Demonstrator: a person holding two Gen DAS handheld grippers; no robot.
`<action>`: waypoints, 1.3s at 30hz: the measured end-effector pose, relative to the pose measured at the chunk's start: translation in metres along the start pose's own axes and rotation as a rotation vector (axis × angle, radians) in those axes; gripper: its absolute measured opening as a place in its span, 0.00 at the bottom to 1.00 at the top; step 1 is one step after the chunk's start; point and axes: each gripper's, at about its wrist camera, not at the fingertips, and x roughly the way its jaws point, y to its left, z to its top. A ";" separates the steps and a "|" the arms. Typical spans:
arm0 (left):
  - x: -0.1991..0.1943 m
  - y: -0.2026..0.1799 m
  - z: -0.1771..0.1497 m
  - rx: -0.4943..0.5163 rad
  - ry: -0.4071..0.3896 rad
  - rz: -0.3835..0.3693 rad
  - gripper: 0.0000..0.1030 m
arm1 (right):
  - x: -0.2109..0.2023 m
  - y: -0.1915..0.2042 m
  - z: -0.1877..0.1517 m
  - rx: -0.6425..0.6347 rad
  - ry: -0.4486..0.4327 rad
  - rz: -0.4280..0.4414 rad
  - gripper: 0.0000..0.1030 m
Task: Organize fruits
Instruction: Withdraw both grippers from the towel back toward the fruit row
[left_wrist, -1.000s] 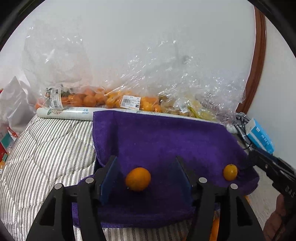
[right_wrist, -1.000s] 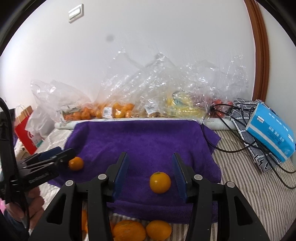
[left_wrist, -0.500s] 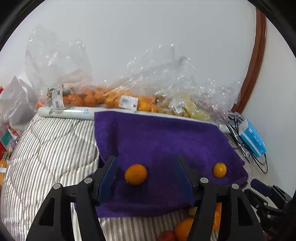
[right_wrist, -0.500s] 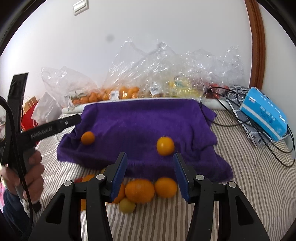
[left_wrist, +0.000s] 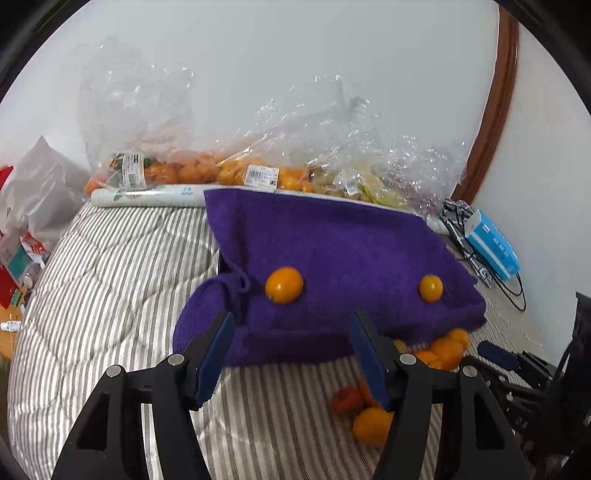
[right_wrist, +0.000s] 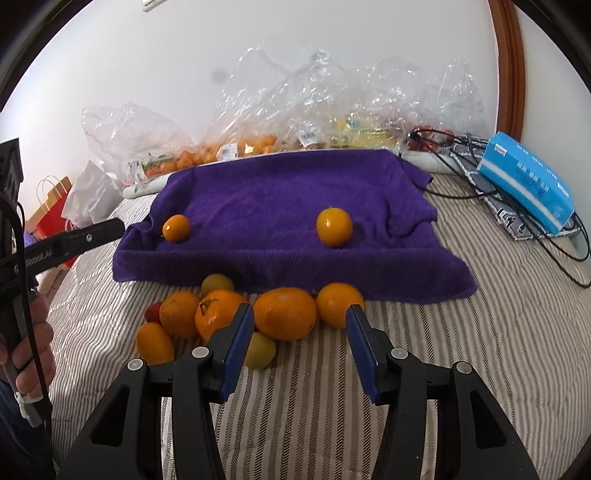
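Note:
A purple towel lies on the striped bedding, also in the left wrist view. Two small oranges rest on it: a left one and a right one. A pile of oranges, a yellow-green fruit and a red fruit lies in front of the towel, partly seen in the left wrist view. My right gripper is open and empty just before the pile. My left gripper is open and empty before the towel's front edge.
Clear plastic bags of oranges and yellow fruit line the wall behind the towel. A blue box and black cables lie at the right. Red and white bags stand off the bed's left side.
Both grippers have pulled back from the towel, leaving one orange each on it. The pile of fruit in front of the towel has come into view.

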 end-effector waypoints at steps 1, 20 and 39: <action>0.000 0.000 -0.002 0.001 0.004 -0.001 0.60 | 0.001 0.000 -0.001 -0.001 0.002 0.000 0.50; 0.003 0.008 -0.018 -0.021 0.010 -0.033 0.60 | 0.015 0.010 -0.005 -0.023 0.031 -0.027 0.50; 0.009 0.009 -0.018 -0.027 0.029 -0.024 0.60 | 0.026 0.015 0.001 -0.092 0.024 -0.076 0.54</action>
